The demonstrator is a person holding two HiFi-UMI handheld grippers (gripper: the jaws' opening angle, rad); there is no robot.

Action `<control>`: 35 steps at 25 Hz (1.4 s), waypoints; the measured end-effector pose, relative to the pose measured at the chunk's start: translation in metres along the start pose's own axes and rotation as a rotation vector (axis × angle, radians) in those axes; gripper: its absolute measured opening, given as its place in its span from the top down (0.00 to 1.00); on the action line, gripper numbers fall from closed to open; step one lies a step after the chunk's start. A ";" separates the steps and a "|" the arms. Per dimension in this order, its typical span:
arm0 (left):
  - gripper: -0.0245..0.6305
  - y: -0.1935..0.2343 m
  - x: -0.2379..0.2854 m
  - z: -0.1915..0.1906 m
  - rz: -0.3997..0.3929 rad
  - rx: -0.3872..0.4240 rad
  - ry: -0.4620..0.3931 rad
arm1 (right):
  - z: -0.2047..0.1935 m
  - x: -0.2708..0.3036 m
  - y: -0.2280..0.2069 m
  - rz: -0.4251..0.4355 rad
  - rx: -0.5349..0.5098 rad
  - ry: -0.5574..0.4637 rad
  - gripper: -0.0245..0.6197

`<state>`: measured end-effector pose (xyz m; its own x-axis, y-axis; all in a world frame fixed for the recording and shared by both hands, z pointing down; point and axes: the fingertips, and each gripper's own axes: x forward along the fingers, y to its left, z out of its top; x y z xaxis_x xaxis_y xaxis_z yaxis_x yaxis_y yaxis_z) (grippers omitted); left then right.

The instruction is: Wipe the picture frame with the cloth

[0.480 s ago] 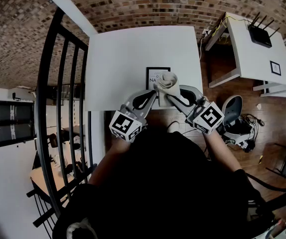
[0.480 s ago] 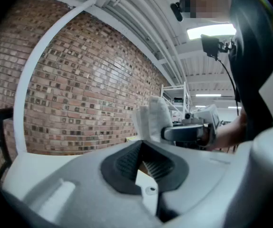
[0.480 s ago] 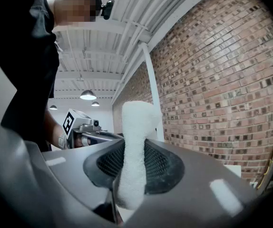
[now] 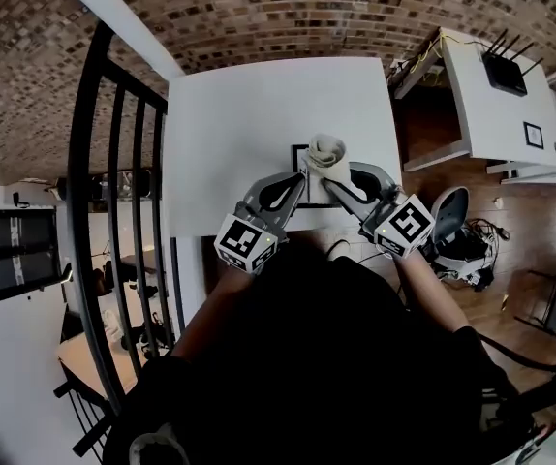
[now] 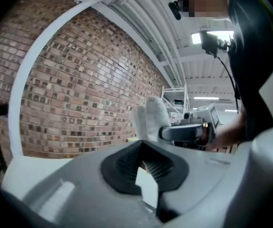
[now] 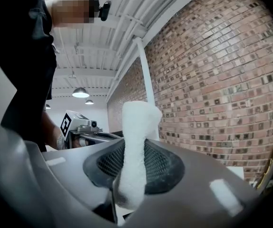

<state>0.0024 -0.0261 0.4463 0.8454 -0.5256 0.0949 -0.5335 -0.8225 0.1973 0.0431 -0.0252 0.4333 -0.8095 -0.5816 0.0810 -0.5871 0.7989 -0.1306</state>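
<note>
Head view shows picture frame (image 4: 298, 153); right gripper view, its hand-held gripper (image 6: 133, 152) clenching cloth (image 6: 138, 120).

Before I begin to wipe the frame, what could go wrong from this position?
1. The cloth stands out of the right gripper as a tall roll, with the jaws shut on it. Pressed down, it may bend or slip.
2. I cannot tell whether the left gripper really grips the picture frame. If it does not, the frame may slide on the table.
3. The two grippers are close together and may collide.
</note>
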 end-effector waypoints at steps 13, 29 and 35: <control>0.96 0.093 -0.003 -0.001 -0.074 -0.020 0.055 | -0.025 0.084 -0.049 -0.104 -0.005 0.102 0.81; 0.96 0.083 0.015 -0.022 0.183 -0.084 0.080 | -0.204 0.109 -0.086 0.287 -0.431 0.771 0.81; 0.96 0.076 -0.003 -0.034 0.240 -0.060 0.067 | -0.260 0.121 -0.096 0.396 -0.454 0.932 0.81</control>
<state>-0.0396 -0.0794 0.4937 0.6955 -0.6871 0.2100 -0.7184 -0.6605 0.2183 -0.0017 -0.1328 0.7127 -0.5202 -0.0820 0.8501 -0.0804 0.9957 0.0468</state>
